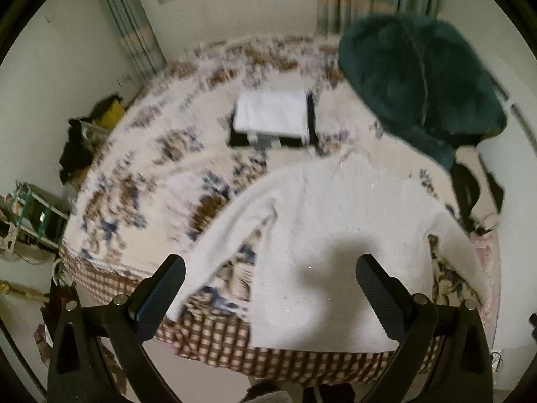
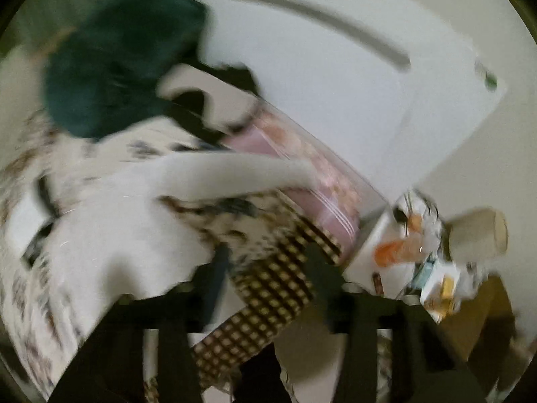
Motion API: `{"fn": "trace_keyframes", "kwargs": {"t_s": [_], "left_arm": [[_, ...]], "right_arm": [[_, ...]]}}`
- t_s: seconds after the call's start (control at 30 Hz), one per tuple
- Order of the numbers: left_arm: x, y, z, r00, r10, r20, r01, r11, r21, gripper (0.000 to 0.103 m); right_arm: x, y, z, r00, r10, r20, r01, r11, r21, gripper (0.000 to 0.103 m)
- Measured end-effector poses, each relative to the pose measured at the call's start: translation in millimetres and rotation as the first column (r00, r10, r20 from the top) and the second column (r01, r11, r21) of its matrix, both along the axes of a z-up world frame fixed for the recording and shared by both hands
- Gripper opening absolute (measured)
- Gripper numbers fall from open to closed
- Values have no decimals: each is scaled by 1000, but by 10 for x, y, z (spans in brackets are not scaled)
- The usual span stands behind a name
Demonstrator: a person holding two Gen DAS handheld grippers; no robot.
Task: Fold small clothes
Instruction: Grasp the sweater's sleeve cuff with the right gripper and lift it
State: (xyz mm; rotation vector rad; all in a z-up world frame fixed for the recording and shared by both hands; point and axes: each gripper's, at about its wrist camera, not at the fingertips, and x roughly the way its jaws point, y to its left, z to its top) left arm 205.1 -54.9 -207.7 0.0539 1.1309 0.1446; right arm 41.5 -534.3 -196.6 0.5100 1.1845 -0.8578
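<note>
White long-sleeved knit garment (image 1: 322, 208): spread flat in the lower centre of the left wrist view, sleeves out to both sides, hem overhanging the near edge of the bed.

Bed with floral cover and brown checked skirt (image 1: 151, 174): bare cover lies to the left of the garment.

Folded white cloth stack (image 1: 272, 114): centre, beyond the garment, apart from it.

Dark green fleece heap (image 1: 416, 74): upper right.

Left gripper (image 1: 268, 288): fingers spread wide, above the hem, holding nothing.

Right wrist view, heavily blurred: one white sleeve (image 2: 235, 171) crosses mid-frame; cluttered white bedside stand (image 2: 386, 255) at lower right.

Right gripper (image 2: 268, 268): fingers apart, above the bed corner, empty.
</note>
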Motion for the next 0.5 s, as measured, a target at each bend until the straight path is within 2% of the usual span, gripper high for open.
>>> {"fn": "trace_keyframes", "kwargs": {"t_s": [0.13, 0.17, 0.23, 0.3, 0.4, 0.5], "left_arm": [[323, -406, -605, 995, 33, -95, -29, 998, 52, 103], [408, -513, -800, 992, 36, -121, -30, 998, 55, 103], [555, -741, -1193, 986, 28, -166, -15, 997, 77, 103], [650, -882, -1475, 982, 19, -189, -1, 996, 93, 103], [764, -1066, -2036, 969, 33, -245, -5, 994, 113, 103], [828, -1117, -2509, 950, 64, -306, -30, 993, 114, 103]], "right_arm": [[196, -749, -1058, 987, -141, -83, 150, 982, 114, 45], [205, -941, -1306, 980, -183, -84, 194, 970, 147, 46], [209, -1285, -1775, 958, -267, -101, 282, 943, 179, 55], [151, -1624, -2228, 927, -365, -90, 376, 898, 227, 58], [-5, -2153, -2868, 842, -533, -81, 530, 791, 305, 59], [-179, -2541, -3315, 756, -652, -46, 628, 705, 330, 60]]}}
